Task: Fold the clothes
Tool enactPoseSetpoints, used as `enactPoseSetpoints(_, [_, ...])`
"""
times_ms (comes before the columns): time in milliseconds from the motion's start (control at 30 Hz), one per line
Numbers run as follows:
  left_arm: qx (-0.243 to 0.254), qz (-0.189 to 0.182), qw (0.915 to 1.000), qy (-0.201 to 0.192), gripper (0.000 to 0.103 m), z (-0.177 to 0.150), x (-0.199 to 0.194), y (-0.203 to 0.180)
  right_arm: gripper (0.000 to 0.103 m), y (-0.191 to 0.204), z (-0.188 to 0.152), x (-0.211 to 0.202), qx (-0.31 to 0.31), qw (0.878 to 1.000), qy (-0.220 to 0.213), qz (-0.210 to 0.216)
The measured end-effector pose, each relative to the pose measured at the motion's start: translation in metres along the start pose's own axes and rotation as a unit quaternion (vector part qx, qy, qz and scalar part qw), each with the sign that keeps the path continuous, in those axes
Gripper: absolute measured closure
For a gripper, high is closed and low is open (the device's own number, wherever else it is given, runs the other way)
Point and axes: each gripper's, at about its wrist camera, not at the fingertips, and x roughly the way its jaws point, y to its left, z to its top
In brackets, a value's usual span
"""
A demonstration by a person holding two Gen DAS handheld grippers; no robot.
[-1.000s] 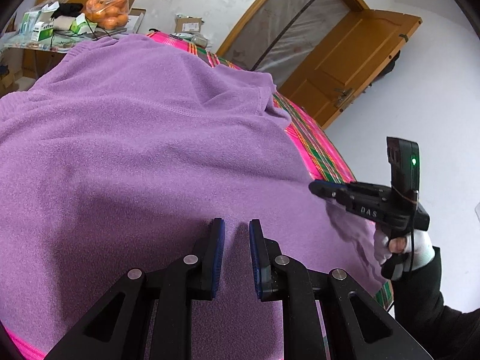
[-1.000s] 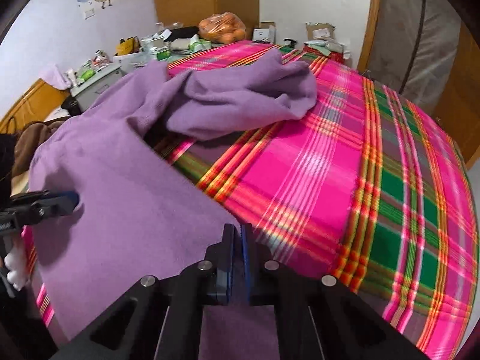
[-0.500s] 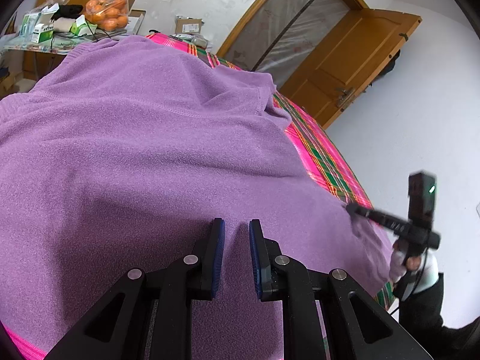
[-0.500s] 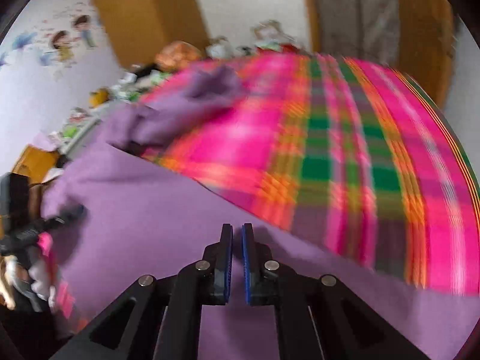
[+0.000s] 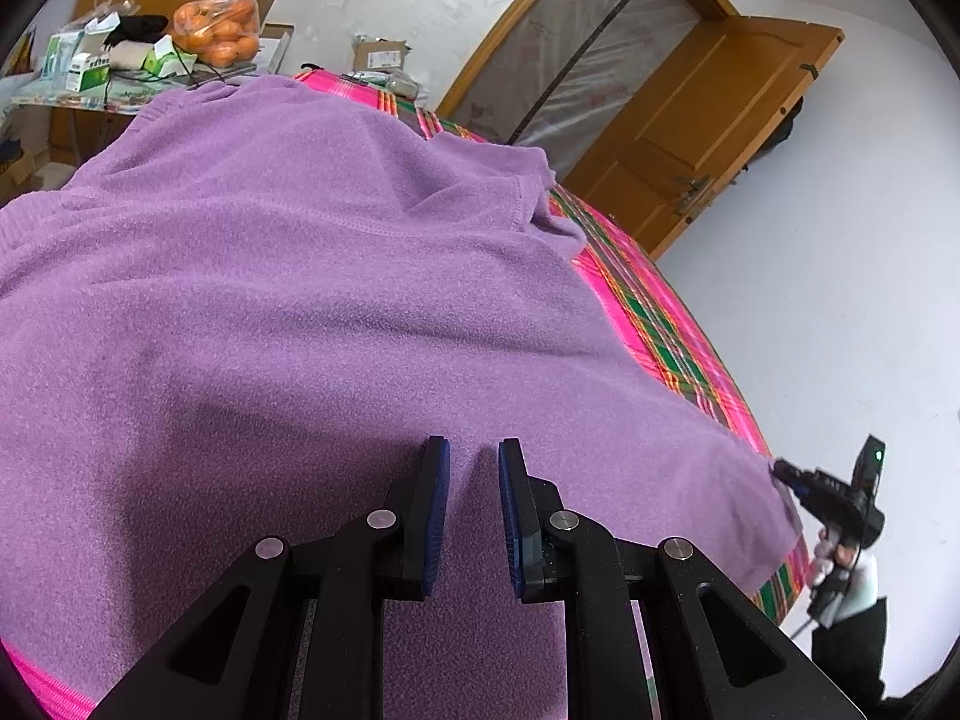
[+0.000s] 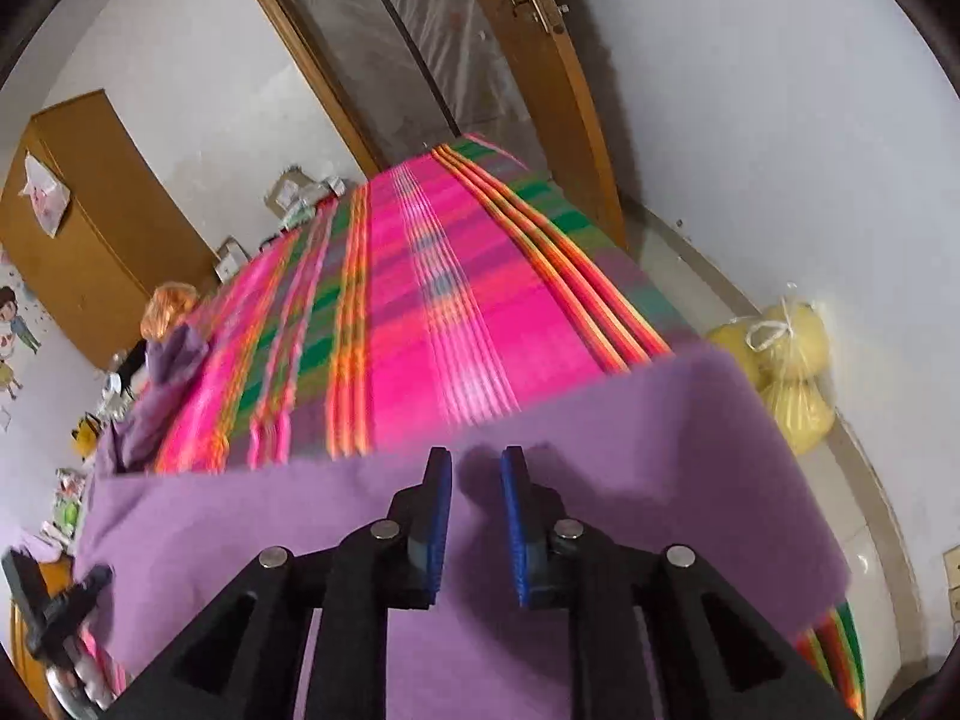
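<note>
A purple fleece garment (image 5: 336, 300) lies spread over a bed with a pink plaid cover (image 6: 456, 300). My left gripper (image 5: 474, 471) hovers low over the garment's near part, open by a narrow gap with nothing pinched. My right gripper (image 6: 475, 483) stands open above the garment's straight edge (image 6: 600, 420), and the cloth lies flat beneath it. In the left wrist view the right gripper (image 5: 783, 471) shows small at the garment's far right corner, held by a gloved hand (image 5: 840, 558). A bunched sleeve (image 6: 162, 384) lies at the bed's far left.
A cluttered side table (image 5: 120, 84) with a bag of oranges (image 5: 219, 30) stands beyond the bed. A wooden door (image 5: 708, 120) is open behind it. A yellow sack (image 6: 780, 372) sits on the floor to the right of the bed.
The right gripper swung out to the right, drawing the garment's corner flat over the bed edge, and its jaws went from shut to open. The left gripper stayed put.
</note>
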Motion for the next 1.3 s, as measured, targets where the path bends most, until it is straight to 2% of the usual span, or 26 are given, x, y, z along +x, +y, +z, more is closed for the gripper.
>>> enactPoseSetpoints(67, [0.001, 0.003, 1.0, 0.0, 0.086, 0.0, 0.001, -0.001, 0.094, -0.013, -0.003, -0.004, 0.007, 1.0, -0.014, 0.005])
enactPoseSetpoints(233, [0.004, 0.008, 1.0, -0.002, 0.086, 0.0, 0.002, -0.004, 0.091, -0.058, 0.008, -0.022, 0.084, 0.994, -0.055, -0.051])
enactPoseSetpoints(267, [0.005, 0.009, 0.9999, -0.002, 0.086, -0.001, 0.002, -0.005, 0.086, -0.057, 0.007, -0.024, 0.084, 0.994, -0.057, -0.048])
enactPoseSetpoints(333, [0.006, 0.011, 0.9999, -0.003, 0.086, -0.001, 0.002, -0.006, 0.083, -0.054, 0.005, -0.029, 0.081, 0.994, -0.06, -0.039])
enactPoseSetpoints(433, [0.007, 0.014, 0.9999, -0.003, 0.086, -0.001, 0.003, -0.006, 0.083, -0.048, -0.001, -0.036, 0.062, 0.996, -0.064, -0.027])
enactPoseSetpoints(533, [0.006, 0.013, 0.9999, -0.003, 0.086, -0.001, 0.004, -0.007, 0.085, -0.051, -0.007, -0.033, 0.054, 0.996, -0.054, -0.054])
enactPoseSetpoints(667, [0.007, 0.015, 0.9999, -0.003, 0.086, -0.001, 0.004, -0.007, 0.088, -0.063, -0.014, -0.038, 0.057, 0.996, -0.058, -0.037])
enactPoseSetpoints(733, [0.007, 0.015, 0.9999, -0.003, 0.086, -0.001, 0.005, -0.008, 0.084, -0.054, -0.017, -0.039, 0.024, 0.996, -0.06, -0.055])
enactPoseSetpoints(800, [0.007, 0.015, 0.9999, -0.003, 0.086, -0.001, 0.005, -0.008, 0.072, -0.039, -0.024, -0.037, -0.014, 0.995, -0.065, -0.071])
enactPoseSetpoints(833, [0.008, 0.016, 0.9998, -0.004, 0.086, -0.001, 0.005, -0.008, 0.061, -0.03, -0.027, -0.035, -0.035, 0.994, -0.065, -0.078])
enactPoseSetpoints(867, [0.011, 0.019, 0.9998, -0.004, 0.086, -0.001, 0.004, -0.008, 0.062, -0.017, -0.03, -0.033, -0.06, 0.993, -0.06, -0.079])
enactPoseSetpoints(933, [0.031, 0.034, 0.9989, -0.007, 0.086, -0.004, 0.004, -0.015, 0.077, 0.009, -0.037, -0.028, -0.111, 0.99, -0.048, -0.079])
enactPoseSetpoints(1000, [0.057, 0.047, 0.9972, -0.01, 0.086, -0.01, 0.004, -0.024, 0.077, 0.046, -0.054, -0.02, -0.181, 0.983, -0.028, -0.03])
enactPoseSetpoints(1067, [0.084, 0.046, 0.9954, -0.005, 0.086, -0.017, 0.004, -0.034, 0.077, 0.084, -0.073, -0.017, -0.241, 0.97, -0.02, 0.003])
enactPoseSetpoints(1133, [0.11, 0.044, 0.993, 0.0, 0.085, -0.025, 0.005, -0.045, 0.077, 0.11, -0.089, -0.013, -0.275, 0.96, -0.007, 0.048])
enactPoseSetpoints(1167, [0.123, 0.043, 0.9915, 0.002, 0.085, -0.028, 0.005, -0.051, 0.073, 0.123, -0.097, -0.012, -0.291, 0.954, -0.001, 0.07])
enactPoseSetpoints(1300, [0.178, 0.044, 0.983, 0.004, 0.078, -0.043, 0.005, -0.071, 0.069, 0.141, -0.118, -0.019, -0.34, 0.935, 0.0, 0.098])
